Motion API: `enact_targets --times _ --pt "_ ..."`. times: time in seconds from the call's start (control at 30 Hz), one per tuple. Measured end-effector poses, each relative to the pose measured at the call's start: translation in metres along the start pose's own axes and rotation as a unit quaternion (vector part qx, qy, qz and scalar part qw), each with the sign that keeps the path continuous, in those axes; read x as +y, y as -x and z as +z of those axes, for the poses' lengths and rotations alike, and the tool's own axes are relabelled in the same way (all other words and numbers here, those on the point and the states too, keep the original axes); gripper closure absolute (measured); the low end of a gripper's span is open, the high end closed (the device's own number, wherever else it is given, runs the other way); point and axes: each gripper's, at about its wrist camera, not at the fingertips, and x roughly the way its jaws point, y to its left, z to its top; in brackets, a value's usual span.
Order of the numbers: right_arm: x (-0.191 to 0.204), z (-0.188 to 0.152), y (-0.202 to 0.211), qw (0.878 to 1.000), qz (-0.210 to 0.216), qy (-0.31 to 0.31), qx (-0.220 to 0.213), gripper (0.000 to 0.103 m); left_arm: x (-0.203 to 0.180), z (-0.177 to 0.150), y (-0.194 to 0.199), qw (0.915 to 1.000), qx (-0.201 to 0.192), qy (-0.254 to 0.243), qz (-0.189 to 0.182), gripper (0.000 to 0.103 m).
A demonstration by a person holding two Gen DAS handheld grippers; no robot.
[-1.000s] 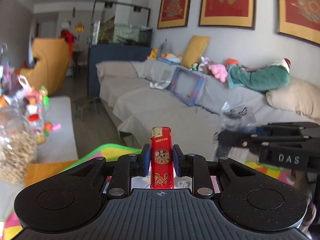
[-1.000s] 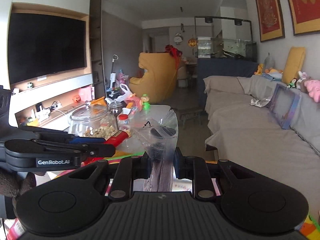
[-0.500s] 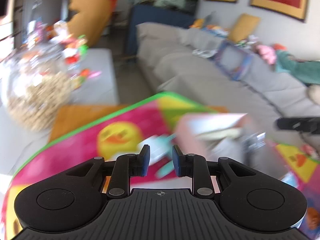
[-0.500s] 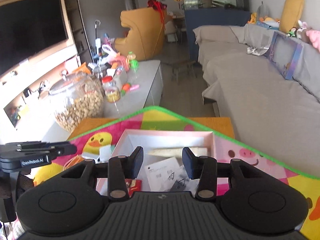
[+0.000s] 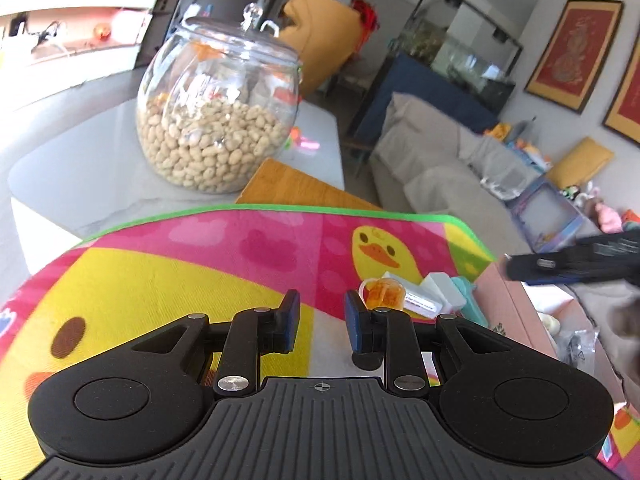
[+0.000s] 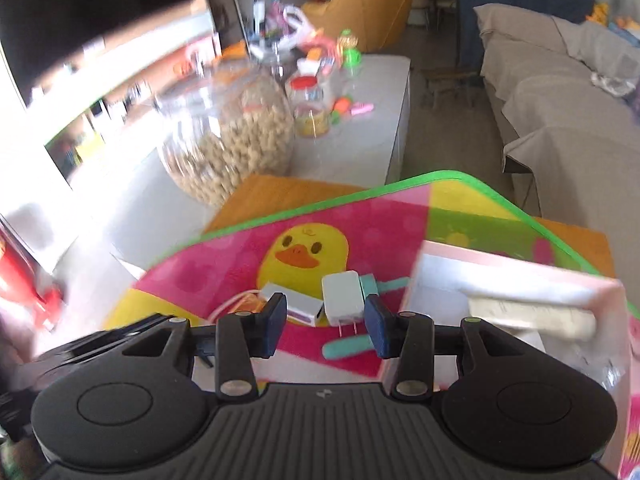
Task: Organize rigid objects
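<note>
The left gripper (image 5: 320,316) is held low over the cartoon play mat (image 5: 160,280), its fingers parted by a narrow gap with nothing gripped; the red lighter that was clamped upright between them a second ago is gone from them. Where the sofa and framed pictures were faced before, the mat and the glass jar of peanuts (image 5: 216,120) are now looked down upon. The right gripper (image 6: 326,322) has likewise been tipped down toward the mat. Its jaws have just been opening and stand apart and empty, whereas a clear zip bag was pinched in them a second earlier; a clear bag (image 5: 576,344) is now seen lying in the pink box (image 6: 500,256) at the mat's right side. A white charger (image 6: 343,300) is seen through the gap between the right fingers, lying on the mat untouched, just left of the box. Beside it lie a grey-and-white block (image 6: 296,302), a small orange tag (image 5: 384,294) and a teal item (image 6: 348,350). Where the lighter lies now cannot be told.
</note>
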Motion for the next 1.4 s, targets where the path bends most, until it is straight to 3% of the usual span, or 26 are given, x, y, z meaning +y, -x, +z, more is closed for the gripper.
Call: enact_targets --times 0.27,0.5,0.67,0.87,1.1,1.23,1.4 --pt "0.018 0.028 -0.080 0.995 -0.076 0.041 0.057 0.060 -0.009 -0.013 -0.007 0.9983 0.015 -0.046 -0.032 0.077" --pt "0.035 0.022 -0.106 0.986 -0.103 0.093 0.090 0.061 -0.008 -0.015 0.002 0.9974 0.007 -0.047 -0.054 0.077" --pt "0.035 0.015 -0.089 0.990 -0.045 0.057 0.122 0.067 -0.002 -0.011 0.000 0.9981 0.008 -0.029 -0.053 0.077" --pt "0.031 -0.019 -0.062 0.987 0.013 0.024 0.160 0.069 -0.002 -0.007 0.006 0.9985 0.009 -0.030 -0.045 0.076" --pt "0.044 -0.058 -0.024 0.985 0.077 0.054 0.143 0.069 -0.003 -0.008 0.024 0.9989 -0.002 -0.037 -0.028 0.077" --pt "0.057 -0.081 -0.014 0.987 0.046 0.114 0.101 0.069 -0.016 -0.012 0.021 0.9969 0.031 -0.064 -0.033 0.077" --pt "0.063 -0.098 0.001 0.991 0.023 0.127 0.022 0.069 -0.041 -0.020 0.020 0.9922 0.059 -0.102 -0.043 0.077"
